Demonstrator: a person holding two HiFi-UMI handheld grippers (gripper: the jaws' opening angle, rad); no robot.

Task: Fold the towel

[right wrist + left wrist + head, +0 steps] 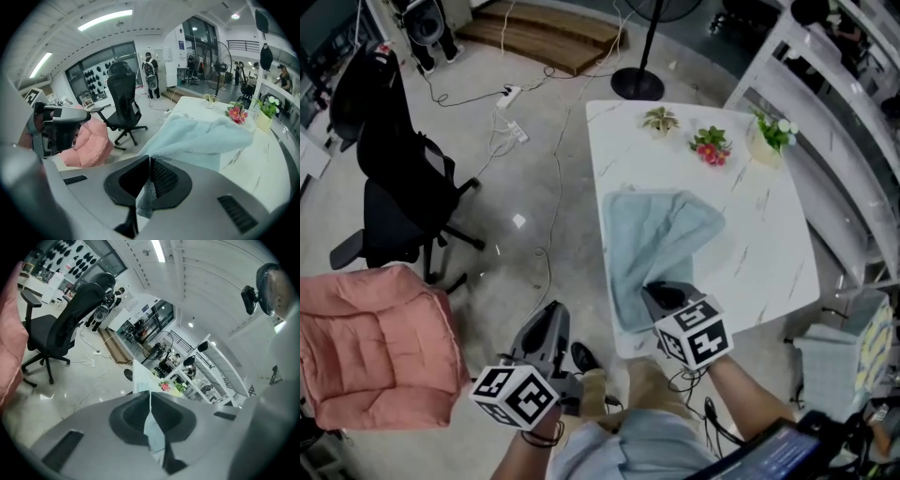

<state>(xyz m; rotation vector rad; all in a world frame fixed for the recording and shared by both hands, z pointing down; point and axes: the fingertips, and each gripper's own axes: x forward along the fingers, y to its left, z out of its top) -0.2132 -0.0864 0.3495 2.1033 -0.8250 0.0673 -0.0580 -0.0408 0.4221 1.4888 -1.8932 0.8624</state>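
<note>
I'm seeing the towel [649,246] bunching on the near-left part of the table [769,253], reaching its left edge. Bare top is lying open to the right, with small plants [711,145] along the far edge. My right gripper [664,294] is pinching towel cloth at the near edge, jaws narrow. My left gripper [551,326] is hovering off the near-left corner, jaws together, apart from the towel.

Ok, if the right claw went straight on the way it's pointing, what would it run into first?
Most likely the towel itself: the right claw is clamped on its edge, and the bunched cloth lies right ahead on the white table.
</note>
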